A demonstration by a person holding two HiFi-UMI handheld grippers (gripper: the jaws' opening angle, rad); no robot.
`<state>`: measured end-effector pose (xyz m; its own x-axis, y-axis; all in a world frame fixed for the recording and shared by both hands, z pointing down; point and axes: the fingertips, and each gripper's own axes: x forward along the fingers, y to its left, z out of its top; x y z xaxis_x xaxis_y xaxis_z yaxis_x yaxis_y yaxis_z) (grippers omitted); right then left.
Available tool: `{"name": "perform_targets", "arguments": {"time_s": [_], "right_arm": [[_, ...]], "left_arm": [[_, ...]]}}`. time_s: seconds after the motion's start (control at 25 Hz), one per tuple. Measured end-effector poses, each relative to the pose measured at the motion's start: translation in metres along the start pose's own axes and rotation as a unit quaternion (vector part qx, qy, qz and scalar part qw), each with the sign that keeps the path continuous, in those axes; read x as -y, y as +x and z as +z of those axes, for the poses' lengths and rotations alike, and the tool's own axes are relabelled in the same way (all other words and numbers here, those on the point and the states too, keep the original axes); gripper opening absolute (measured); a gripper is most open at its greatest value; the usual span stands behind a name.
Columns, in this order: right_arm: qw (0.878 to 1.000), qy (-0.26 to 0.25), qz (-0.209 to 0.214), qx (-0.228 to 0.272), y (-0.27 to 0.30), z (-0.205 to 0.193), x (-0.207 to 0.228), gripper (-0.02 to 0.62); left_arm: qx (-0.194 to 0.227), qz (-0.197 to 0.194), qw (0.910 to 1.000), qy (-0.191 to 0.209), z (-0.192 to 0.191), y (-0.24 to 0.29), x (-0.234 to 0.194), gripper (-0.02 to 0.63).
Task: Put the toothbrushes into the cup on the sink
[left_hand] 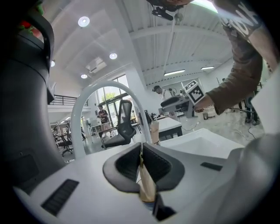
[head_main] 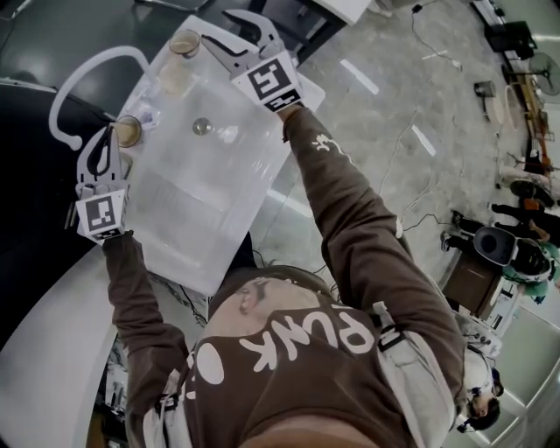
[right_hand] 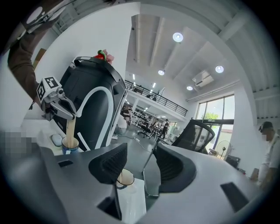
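Note:
My left gripper (head_main: pixel 108 133) is shut on a beige toothbrush (left_hand: pixel 146 183), gripped by its handle. In the right gripper view that toothbrush (right_hand: pixel 70 129) hangs upright, its lower end inside a blue cup (right_hand: pixel 70 145) on the sink's rim beside the white arched faucet (head_main: pixel 87 70). My right gripper (head_main: pixel 217 26) stands open with nothing between its fingers, at the sink's far corner. Just below its jaws sits a second cup (right_hand: pixel 124 178) with a cream inside, also in the head view (head_main: pixel 185 42).
The white sink basin (head_main: pixel 206 210) with its drain (head_main: pixel 202 127) lies between the two grippers. A clear glass (head_main: pixel 175 79) stands by the far cup. Black office chairs (right_hand: pixel 199 135) and people stand in the room behind.

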<state>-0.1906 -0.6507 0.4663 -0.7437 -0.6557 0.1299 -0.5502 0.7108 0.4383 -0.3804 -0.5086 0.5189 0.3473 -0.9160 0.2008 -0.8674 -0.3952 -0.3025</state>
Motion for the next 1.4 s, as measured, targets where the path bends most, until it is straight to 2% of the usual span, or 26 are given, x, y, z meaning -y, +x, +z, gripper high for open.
{"name": "perform_targets", "arguments": {"time_s": [0.16, 0.32, 0.6, 0.88, 0.92, 1.0, 1.08, 1.2, 1.4], "right_arm": [[1.0, 0.002, 0.0, 0.008, -0.019, 0.009, -0.005, 0.206], [1.0, 0.008, 0.004, 0.027, -0.047, 0.023, -0.021, 0.206], [0.997, 0.005, 0.008, 0.078, -0.141, 0.077, -0.057, 0.206], [0.991, 0.018, 0.012, 0.132, -0.294, 0.125, -0.112, 0.206], [0.99, 0.018, 0.013, 0.14, -0.322, 0.134, -0.124, 0.205], [0.987, 0.016, 0.016, 0.156, -0.383, 0.152, -0.151, 0.184], [0.986, 0.015, 0.023, 0.164, -0.449, 0.167, -0.183, 0.169], [0.985, 0.022, 0.031, 0.169, -0.534, 0.18, -0.226, 0.13], [0.983, 0.056, 0.026, 0.172, -0.637, 0.191, -0.272, 0.09]], "left_arm": [[0.027, 0.011, 0.9995, -0.01, 0.03, -0.007, -0.002, 0.021], [0.045, 0.006, 0.9988, 0.016, 0.061, -0.02, 0.009, 0.134], [0.092, 0.022, 0.995, 0.033, 0.137, -0.088, 0.063, 0.144], [0.122, 0.059, 0.99, 0.038, 0.204, -0.206, 0.166, 0.142], [0.126, 0.066, 0.989, 0.041, 0.213, -0.231, 0.185, 0.131], [0.133, 0.08, 0.9866, 0.05, 0.232, -0.284, 0.228, 0.062], [0.136, 0.088, 0.9852, 0.056, 0.247, -0.339, 0.279, 0.048], [0.135, 0.093, 0.9847, 0.06, 0.264, -0.41, 0.347, 0.023], [0.129, 0.079, 0.9868, 0.058, 0.286, -0.484, 0.428, 0.006]]}}
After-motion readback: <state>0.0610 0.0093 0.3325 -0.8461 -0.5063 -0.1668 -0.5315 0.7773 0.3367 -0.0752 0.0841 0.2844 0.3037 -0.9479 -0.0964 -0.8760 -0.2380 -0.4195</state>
